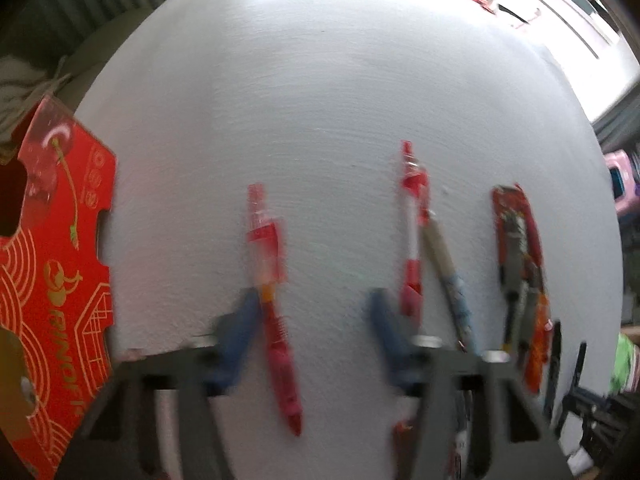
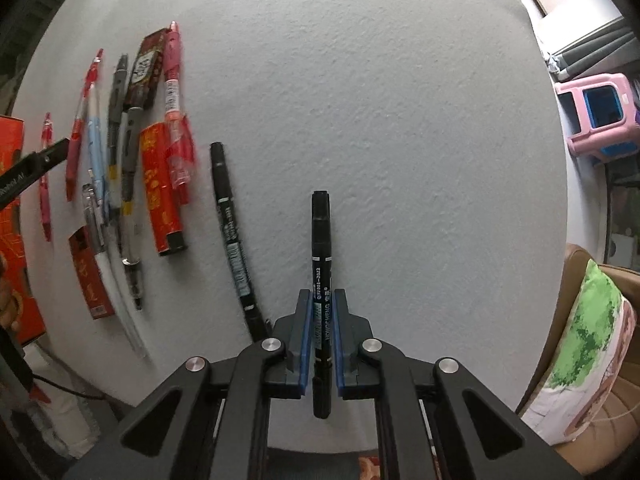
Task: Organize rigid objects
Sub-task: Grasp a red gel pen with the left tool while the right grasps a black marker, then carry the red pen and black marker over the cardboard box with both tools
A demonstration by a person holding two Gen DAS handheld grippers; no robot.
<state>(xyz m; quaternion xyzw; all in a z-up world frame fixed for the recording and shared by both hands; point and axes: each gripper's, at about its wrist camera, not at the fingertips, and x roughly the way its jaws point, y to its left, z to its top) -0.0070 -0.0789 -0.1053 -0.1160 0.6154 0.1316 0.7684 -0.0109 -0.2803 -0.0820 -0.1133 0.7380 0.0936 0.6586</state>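
Right gripper [image 2: 322,320] points down over the white table [image 2: 400,120], clamped on black marker [image 2: 321,240]; left gripper [image 1: 316,320] blurred above table, grip unclear.

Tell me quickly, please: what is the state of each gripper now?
Left gripper: blurred, pads apart, red pen beside one pad; grip cannot be told.
Right gripper: closed on the black marker.

Both wrist views face down, near table [image 2: 400,120].
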